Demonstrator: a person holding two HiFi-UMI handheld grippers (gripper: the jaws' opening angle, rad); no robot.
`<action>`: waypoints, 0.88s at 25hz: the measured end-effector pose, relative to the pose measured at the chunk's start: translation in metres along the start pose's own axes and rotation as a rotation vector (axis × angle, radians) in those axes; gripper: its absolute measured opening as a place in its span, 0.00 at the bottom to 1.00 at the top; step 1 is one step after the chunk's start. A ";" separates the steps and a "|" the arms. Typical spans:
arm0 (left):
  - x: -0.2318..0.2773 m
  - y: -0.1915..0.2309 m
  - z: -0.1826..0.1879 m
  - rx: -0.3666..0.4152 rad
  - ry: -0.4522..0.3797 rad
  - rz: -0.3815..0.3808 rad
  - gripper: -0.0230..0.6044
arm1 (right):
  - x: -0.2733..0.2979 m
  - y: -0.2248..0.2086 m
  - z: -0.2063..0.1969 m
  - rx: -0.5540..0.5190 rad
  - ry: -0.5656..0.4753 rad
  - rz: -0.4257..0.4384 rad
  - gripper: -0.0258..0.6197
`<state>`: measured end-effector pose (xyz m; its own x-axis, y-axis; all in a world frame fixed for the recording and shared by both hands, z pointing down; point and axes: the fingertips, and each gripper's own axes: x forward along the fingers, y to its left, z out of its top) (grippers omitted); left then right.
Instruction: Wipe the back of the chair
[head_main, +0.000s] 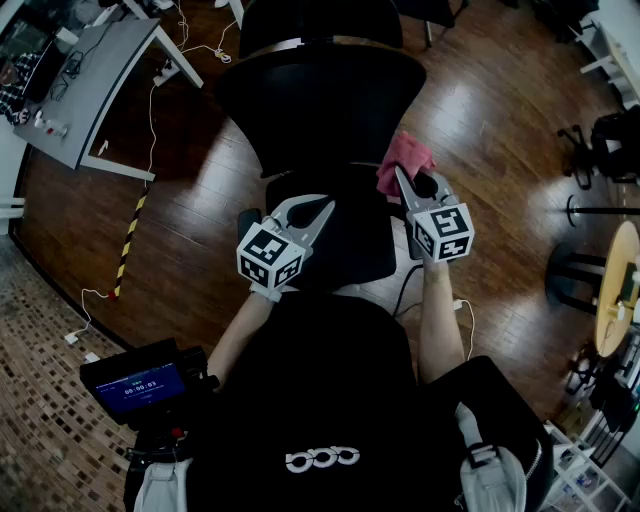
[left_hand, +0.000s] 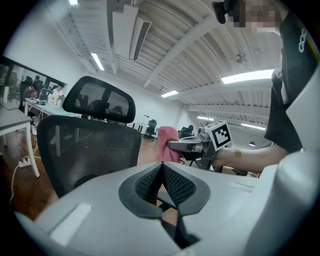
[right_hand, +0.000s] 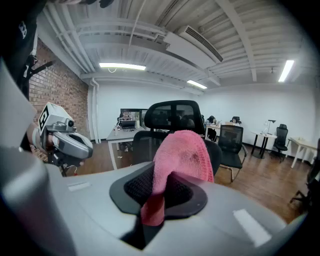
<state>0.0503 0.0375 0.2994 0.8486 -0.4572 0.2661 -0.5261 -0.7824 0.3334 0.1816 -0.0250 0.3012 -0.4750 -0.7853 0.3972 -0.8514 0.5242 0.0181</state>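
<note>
Right gripper (head_main: 402, 176) is up over the seat's right rear corner, jaws clamped tight on a pink cloth (head_main: 404, 158), and its own view shows the cloth (right_hand: 182, 152) bunched up and spilling over the black pads. The cloth sits just beside the right edge of the black mesh chair back (head_main: 320, 100); whether it touches the mesh, I cannot tell. Left gripper (head_main: 322, 208) hovers low over the seat (head_main: 345, 245), pads pressed together with nothing between them, pointing towards the chair back (left_hand: 90, 145) and headrest (left_hand: 100, 99). Wooden floor (head_main: 200, 190) all around, a grey desk (head_main: 100, 80) off at the far left
</note>
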 end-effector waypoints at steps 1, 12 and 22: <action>0.001 0.001 0.001 -0.002 0.001 0.003 0.03 | 0.003 -0.006 0.002 -0.004 0.002 -0.005 0.11; 0.007 0.018 0.004 -0.032 0.006 0.043 0.03 | 0.053 -0.082 0.009 -0.025 0.049 -0.076 0.11; -0.001 0.029 -0.003 -0.069 0.005 0.099 0.03 | 0.102 -0.161 0.010 -0.048 0.111 -0.186 0.10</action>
<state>0.0338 0.0164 0.3119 0.7924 -0.5283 0.3051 -0.6097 -0.7028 0.3666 0.2677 -0.1924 0.3294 -0.2813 -0.8303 0.4811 -0.9094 0.3908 0.1427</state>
